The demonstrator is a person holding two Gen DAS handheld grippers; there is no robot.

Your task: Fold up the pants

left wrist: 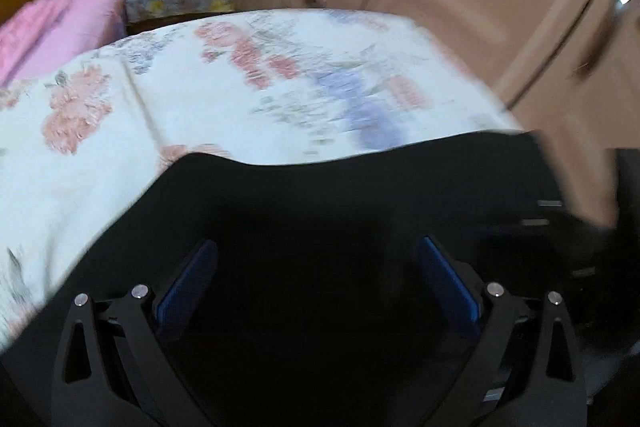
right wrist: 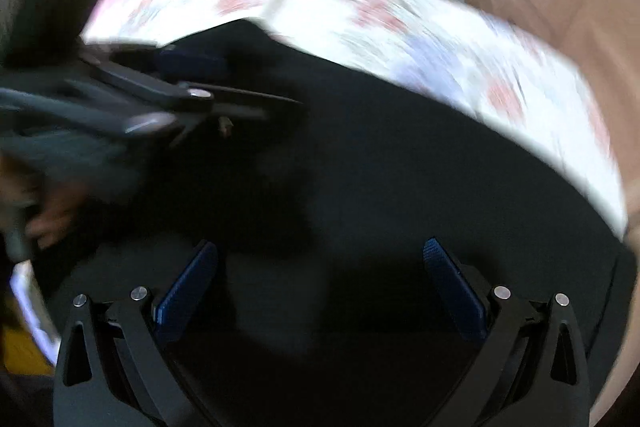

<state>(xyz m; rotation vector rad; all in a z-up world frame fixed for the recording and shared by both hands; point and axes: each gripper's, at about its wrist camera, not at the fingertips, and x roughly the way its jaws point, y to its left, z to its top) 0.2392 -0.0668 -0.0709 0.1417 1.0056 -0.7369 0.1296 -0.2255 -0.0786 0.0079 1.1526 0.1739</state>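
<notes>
Hovering wide apart and empty, the right gripper [right wrist: 320, 259] and left gripper [left wrist: 318, 259] are both hanging over the black pants [right wrist: 380, 167], which are lying beneath and ahead; beyond, blurred, perhaps a floral bedsheet [left wrist: 180, 67].

No text, label, brand, number or sign can be read in either view. The flowered bedsheet [left wrist: 224, 99] carries only a printed blossom pattern, the black pants [right wrist: 380, 167] show no tag or logo, and motion blur smears all fine detail.
</notes>
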